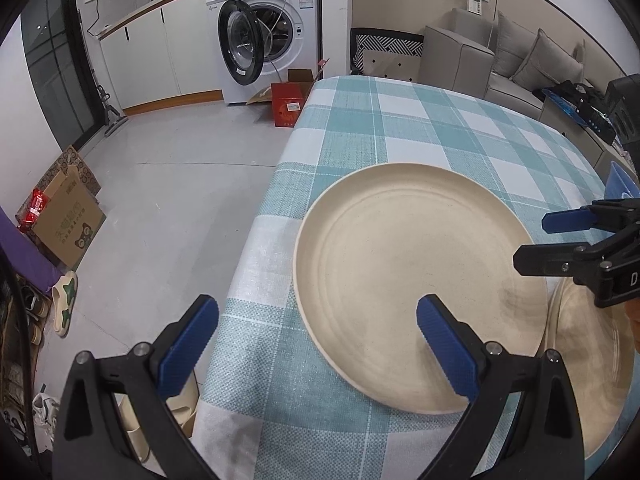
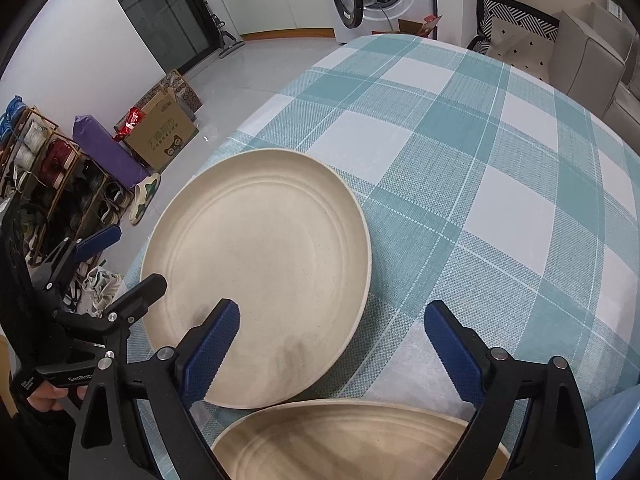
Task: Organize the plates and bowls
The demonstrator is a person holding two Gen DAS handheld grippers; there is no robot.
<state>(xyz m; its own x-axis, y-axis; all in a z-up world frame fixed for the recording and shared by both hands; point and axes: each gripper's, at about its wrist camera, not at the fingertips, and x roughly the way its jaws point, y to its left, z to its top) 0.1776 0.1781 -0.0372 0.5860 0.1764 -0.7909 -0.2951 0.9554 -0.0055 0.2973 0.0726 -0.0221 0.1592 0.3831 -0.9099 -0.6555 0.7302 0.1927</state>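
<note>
1. Left wrist view: the left gripper point(image 1: 318, 336) hangs with jaws spread wide and nothing between them. Its right finger is over the cream plate point(image 1: 416, 280) at frame centre, its left finger past the edge of the checked tablecloth point(image 1: 400, 128) — likely lining up on the near rim. The right gripper point(image 1: 532, 240) enters at right, also spread and empty.

2. Right wrist view: the same plate lies centre-left, flat on the cloth. A second plate point(image 2: 352, 440) at the bottom edge overlaps its near rim — probably the stack's start.
</note>
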